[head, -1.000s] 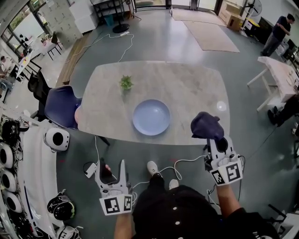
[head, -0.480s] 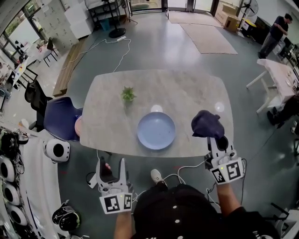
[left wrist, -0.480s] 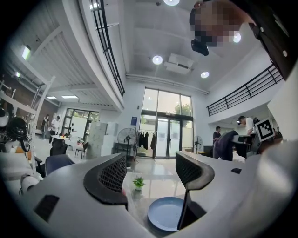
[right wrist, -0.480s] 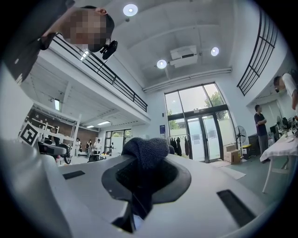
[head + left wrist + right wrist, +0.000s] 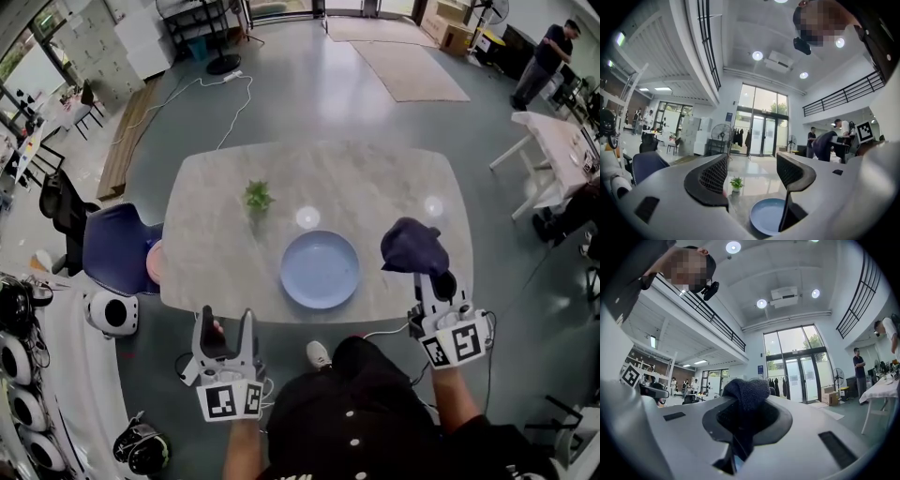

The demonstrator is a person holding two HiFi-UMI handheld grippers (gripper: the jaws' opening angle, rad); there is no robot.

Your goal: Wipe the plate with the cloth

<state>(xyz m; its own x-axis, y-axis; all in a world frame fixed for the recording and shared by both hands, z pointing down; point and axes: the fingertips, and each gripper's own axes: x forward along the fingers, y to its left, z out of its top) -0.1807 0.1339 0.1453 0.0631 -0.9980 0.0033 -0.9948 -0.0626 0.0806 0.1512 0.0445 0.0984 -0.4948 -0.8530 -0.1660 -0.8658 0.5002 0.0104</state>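
A pale blue plate (image 5: 321,269) lies on the stone-topped table (image 5: 216,262), near its front edge. In the left gripper view the plate (image 5: 766,216) shows low between the jaws. My right gripper (image 5: 424,279) is shut on a dark blue cloth (image 5: 410,247), which bunches above the table's right front part, to the right of the plate. The right gripper view shows the cloth (image 5: 746,394) clamped between the jaws. My left gripper (image 5: 225,328) stands open below the table's front edge, over the floor, with nothing in it.
A small potted plant (image 5: 257,196) stands on the table behind and left of the plate. A blue chair (image 5: 114,248) sits at the table's left side. White cables (image 5: 375,328) trail on the floor under the front edge. People stand at the far right.
The view has moved forward: table and plate now lie lower and nearer to both grippers. The right gripper still holds the cloth; the left stays open.
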